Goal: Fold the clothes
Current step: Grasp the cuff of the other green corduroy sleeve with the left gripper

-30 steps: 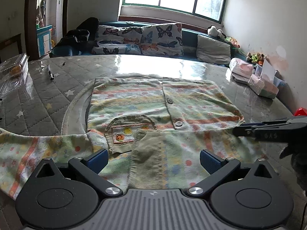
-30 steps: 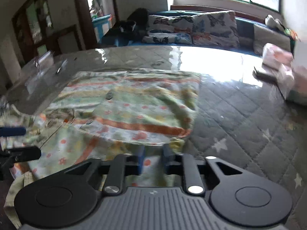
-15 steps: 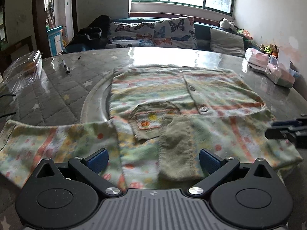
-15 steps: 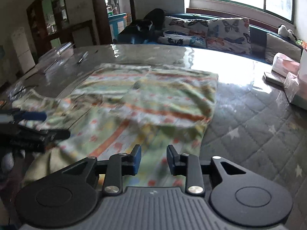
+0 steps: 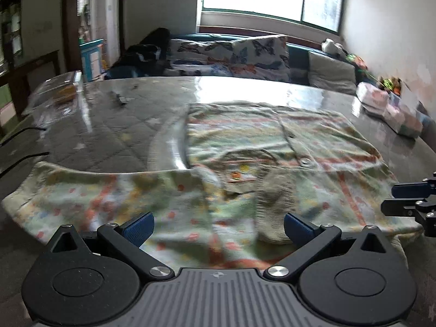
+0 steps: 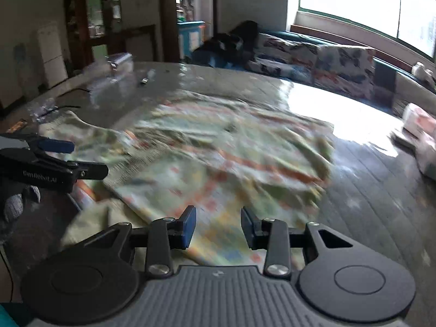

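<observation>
Knitted and pale green with orange stripes and coloured dots, the cardigan point(image 5: 245, 147) lies spread on the quilted, glossy table point(image 5: 95, 141), its buttoned body flat toward the window, one sleeve stretched out to the left and the other laid across the near part with its ribbed cuff point(image 5: 273, 207) near the middle. A second ago the right gripper point(image 6: 218, 226) had its jaws nearly together over the near edge of the fabric; half a second ago they stood a little apart, and now they gape wider with nothing between them, so whatever it held has been let go and the right sleeve rests folded inward. The left gripper point(image 5: 218, 224) has stayed wide open throughout and holds nothing. Both views have drawn back and risen: more of the near hem and the whole left sleeve point(image 5: 81, 190) now show, and both pictures are smeared with motion, so the hands are moving. For the task this reads as one fold laid down and released, with the left sleeve the part that lies unfolded, well out to the side of the body. My judgement is that the work now turns to that sleeve, though the blur hides exactly where either tool is heading. Boxes point(image 5: 392, 111) and a clear tray point(image 5: 57, 92) sit well apart from the garment.
</observation>
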The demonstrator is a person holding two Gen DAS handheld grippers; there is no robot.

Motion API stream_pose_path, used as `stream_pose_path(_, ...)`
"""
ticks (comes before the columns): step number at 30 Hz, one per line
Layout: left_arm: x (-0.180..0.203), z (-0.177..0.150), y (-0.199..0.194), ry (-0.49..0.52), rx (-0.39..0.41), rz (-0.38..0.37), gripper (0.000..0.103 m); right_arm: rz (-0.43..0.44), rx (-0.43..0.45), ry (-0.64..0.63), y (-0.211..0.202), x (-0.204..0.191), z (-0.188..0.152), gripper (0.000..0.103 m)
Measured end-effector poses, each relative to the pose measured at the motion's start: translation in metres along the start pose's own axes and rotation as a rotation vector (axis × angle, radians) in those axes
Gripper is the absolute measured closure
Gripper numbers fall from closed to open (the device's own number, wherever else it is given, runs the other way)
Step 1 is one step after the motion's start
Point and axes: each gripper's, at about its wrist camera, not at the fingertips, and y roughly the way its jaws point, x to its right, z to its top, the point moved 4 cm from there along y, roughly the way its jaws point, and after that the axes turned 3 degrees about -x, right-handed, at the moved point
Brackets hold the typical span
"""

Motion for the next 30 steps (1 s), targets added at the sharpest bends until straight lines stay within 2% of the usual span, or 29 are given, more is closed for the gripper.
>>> stream_pose_path(8,-0.070,-0.007,-0.013,-0.156,0.017,0.136,0.000,0.095,0.003,-0.072,0.036,-0.044,0.025,0.067)
stream_pose_path(12,-0.109,-0.011,-0.021,-0.223,0.031,0.216,0.000,0.100,-0.038,-0.087,0.054,-0.055,0.020,0.064)
stream_pose_path(18,-0.159,-0.010,-0.025,-0.327,0.066,0.336,0.001,0.099,-0.031,-0.097,0.047,-0.057,0.021,0.062)
stream_pose_path(24,-0.193,-0.007,-0.017,-0.399,0.069,0.393,0.015,0.105,-0.020,-0.095,0.041,-0.059,0.021,0.062)
stream_pose_path(26,-0.198,-0.008,-0.014,-0.419,0.059,0.389,0.024,0.107,-0.015,-0.091,0.038,-0.059,0.021,0.062)
stream_pose_path(30,-0.202,-0.009,-0.012,-0.447,0.063,0.389,0.028,0.103,-0.009,-0.082,0.035,-0.056,0.021,0.061)
